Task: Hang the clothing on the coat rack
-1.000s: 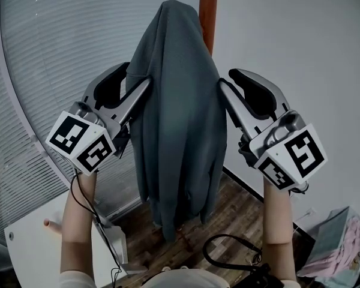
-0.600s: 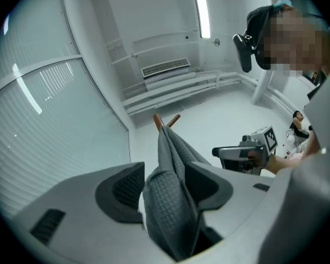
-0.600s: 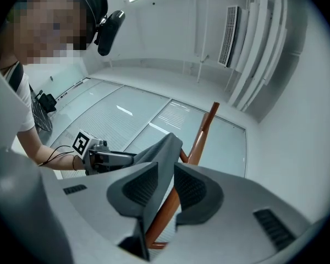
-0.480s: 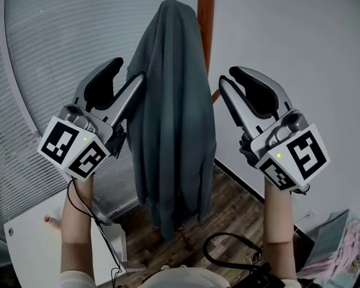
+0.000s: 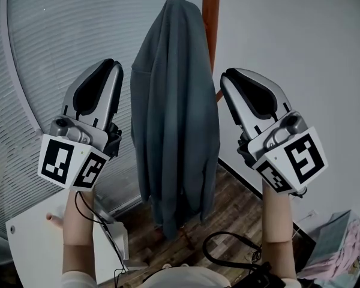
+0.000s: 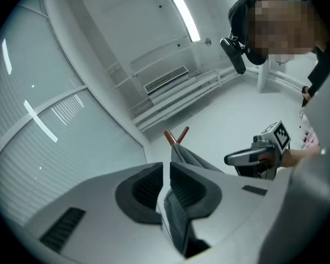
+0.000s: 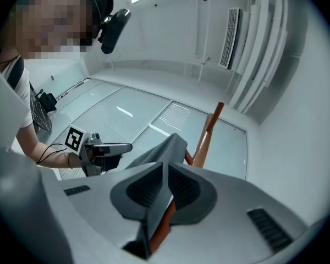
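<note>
L tongs (image 5: 110,68): raised beside garment (image 5: 174,107), not touching; jaws just been closing, narrow, empty.
R tongs (image 5: 229,80): raised, jaws together, empty.
Rack pole (image 5: 211,17): top cut off.

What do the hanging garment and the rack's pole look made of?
Garment: soft, matte grey-blue cloth; it drapes in long folds, but the weave is too fine to tell. Pole: smooth and reddish-brown, probably varnished wood, though painted metal is possible.

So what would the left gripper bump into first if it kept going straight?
Probably the grey garment hanging on the coat rack, near its top; depth is hard to judge. The left gripper has just been closing its jaws, nothing between them.
</note>
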A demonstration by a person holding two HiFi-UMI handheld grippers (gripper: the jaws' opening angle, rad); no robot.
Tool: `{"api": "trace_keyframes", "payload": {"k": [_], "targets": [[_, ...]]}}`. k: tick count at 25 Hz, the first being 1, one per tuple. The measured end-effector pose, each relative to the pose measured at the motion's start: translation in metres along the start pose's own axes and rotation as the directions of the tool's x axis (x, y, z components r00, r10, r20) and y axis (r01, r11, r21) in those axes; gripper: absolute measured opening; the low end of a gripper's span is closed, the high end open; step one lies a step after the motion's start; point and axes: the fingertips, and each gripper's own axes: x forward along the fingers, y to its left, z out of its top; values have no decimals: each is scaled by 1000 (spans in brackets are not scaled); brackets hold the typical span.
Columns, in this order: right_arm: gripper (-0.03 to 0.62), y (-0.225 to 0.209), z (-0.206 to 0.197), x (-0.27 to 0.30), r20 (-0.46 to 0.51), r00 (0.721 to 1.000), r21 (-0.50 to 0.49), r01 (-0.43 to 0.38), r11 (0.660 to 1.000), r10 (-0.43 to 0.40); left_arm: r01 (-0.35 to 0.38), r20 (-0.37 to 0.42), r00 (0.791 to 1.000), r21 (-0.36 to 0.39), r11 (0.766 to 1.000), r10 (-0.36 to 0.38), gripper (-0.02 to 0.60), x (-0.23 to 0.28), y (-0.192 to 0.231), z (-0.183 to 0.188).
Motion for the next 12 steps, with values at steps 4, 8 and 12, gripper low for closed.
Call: {"api": "trace_keyframes", "payload": {"k": [4,8,12], "targets": [[28,1,0,0,7,1000,-17,9,1000,-9,-29,28,999,61,998,28,14,-4,0,8],[20,4,-2,4,-1,1000,-31,6,999,-6,-40,32,999,62,997,38,11,-4,0,10],[19,6,-6,6,-21,1000,-58,16,998,-17,-44,10,999,68,997,43,11,-2,0,5]]}}
